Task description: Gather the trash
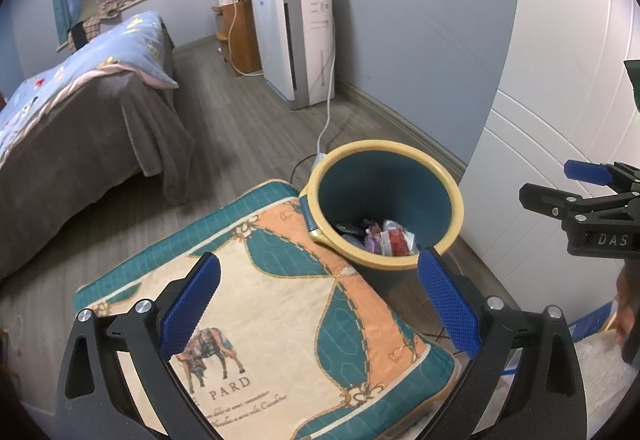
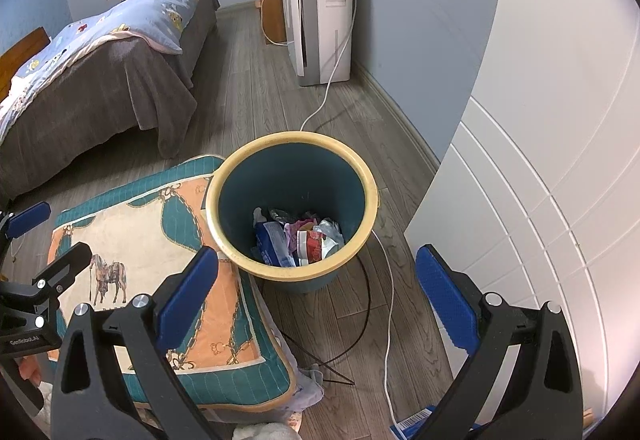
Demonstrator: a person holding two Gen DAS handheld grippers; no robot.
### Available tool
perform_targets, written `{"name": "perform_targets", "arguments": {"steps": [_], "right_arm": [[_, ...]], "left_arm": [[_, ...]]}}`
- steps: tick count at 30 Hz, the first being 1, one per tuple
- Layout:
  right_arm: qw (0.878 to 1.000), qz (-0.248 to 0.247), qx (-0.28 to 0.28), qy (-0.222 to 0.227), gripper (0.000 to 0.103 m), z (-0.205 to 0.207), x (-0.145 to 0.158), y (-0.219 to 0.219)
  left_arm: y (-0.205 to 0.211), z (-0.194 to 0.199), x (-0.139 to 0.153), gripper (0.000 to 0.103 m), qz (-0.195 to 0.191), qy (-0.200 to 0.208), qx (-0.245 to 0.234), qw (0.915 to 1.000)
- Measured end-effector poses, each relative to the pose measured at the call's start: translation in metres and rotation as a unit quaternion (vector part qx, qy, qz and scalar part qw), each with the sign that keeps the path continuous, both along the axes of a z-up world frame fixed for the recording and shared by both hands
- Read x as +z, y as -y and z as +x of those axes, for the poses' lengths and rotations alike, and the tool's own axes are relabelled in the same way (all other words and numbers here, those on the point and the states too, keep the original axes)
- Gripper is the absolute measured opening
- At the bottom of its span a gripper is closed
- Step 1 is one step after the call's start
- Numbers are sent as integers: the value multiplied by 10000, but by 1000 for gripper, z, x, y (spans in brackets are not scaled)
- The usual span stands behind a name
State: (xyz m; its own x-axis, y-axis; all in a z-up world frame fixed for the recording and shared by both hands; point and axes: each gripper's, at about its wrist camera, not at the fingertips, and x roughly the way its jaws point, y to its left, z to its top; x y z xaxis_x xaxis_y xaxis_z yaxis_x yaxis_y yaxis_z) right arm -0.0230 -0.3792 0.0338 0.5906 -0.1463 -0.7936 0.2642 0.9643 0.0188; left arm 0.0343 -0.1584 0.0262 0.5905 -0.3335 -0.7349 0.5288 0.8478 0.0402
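Right against the cushion's point(image 2: 132, 264) far corner sits the bin point(image 2: 294, 145), wrappers point(image 2: 308, 240) already inside, so your left gripper point(image 1: 320, 304) and right gripper point(image 2: 318, 300) hover spread wide, empty.

Both wrist views angled down at floor, near, sharing bin point(image 1: 384, 199) point(image 2: 292, 207) and cushion point(image 1: 280, 300) point(image 2: 152, 272).

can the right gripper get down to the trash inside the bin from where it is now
Probably yes: the right gripper is open and empty, the bin has no lid, and the wrappers lie exposed at the bottom.
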Motion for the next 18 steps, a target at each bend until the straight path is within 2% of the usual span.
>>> {"name": "perform_targets", "arguments": {"steps": [18], "right_arm": [[10000, 0, 3, -18, 97, 0, -1, 0]], "left_arm": [[-2, -1, -1, 98, 5, -16, -88, 10000]]}}
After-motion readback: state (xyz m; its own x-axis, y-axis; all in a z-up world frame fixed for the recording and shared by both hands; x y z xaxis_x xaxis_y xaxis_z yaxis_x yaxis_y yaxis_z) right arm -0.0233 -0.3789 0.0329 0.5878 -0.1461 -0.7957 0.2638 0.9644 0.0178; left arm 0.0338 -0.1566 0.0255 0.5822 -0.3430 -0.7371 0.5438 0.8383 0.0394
